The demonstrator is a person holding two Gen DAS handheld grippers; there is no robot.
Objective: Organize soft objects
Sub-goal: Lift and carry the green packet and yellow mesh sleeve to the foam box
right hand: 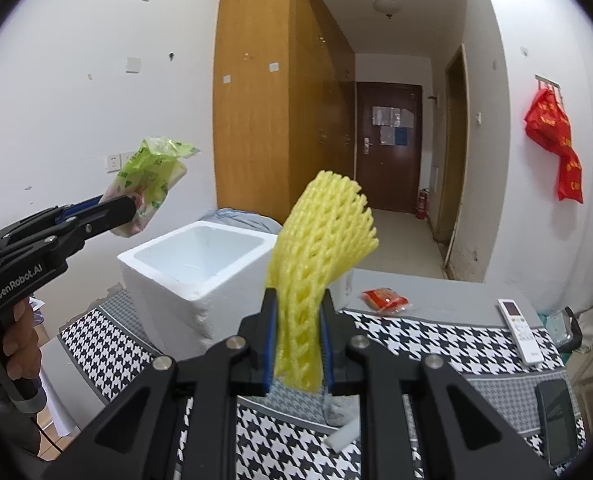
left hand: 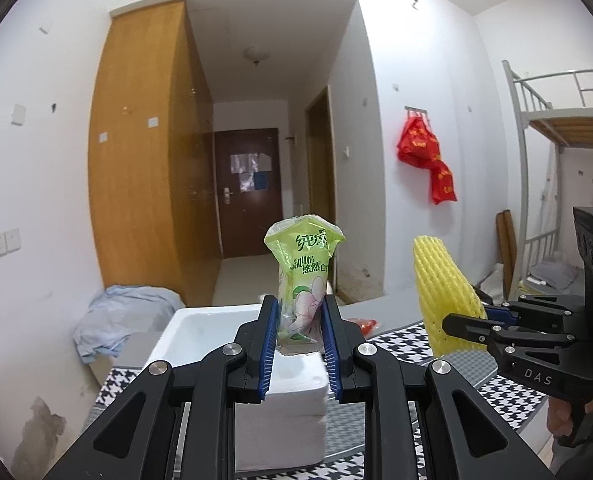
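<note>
- The table (right hand: pixel 448 340) has a black-and-white houndstooth cloth over it, with a plain grey strip showing along the far edge.
- A white foam box (right hand: pixel 194 268) sits on the table's far left part, open at the top; I can't see anything inside it from the right wrist view.
- The left gripper (left hand: pixel 299 332) is pinching a green tissue pack (left hand: pixel 303 276) between its blue pads, held upright in the air above the box's near side.
- The right gripper (right hand: pixel 298 344) is clamped on a yellow foam net sleeve (right hand: pixel 320 248), which sticks up and flops a bit to the right, off the table.
- In the left wrist view, the right gripper (left hand: pixel 462 322) is off to the side, and the sleeve (left hand: pixel 444 284) is well apart from the tissue pack.
- A small red snack packet (right hand: pixel 384 299) lies on the grey strip just right of the box.
- A white remote (right hand: pixel 520 330) lies near the right edge, with a dark phone (right hand: pixel 558 420) closer to the camera.
- Room stuff: a big wooden wardrobe (right hand: pixel 280 92) on the left, a dark brown door (right hand: pixel 388 144) down the hallway, and a red bag (right hand: pixel 556 144) hanging on a wall hook.
- There's a metal bunk bed (left hand: pixel 560 120) on the right and a pale blue cloth heap (left hand: pixel 120 320) behind the box.
</note>
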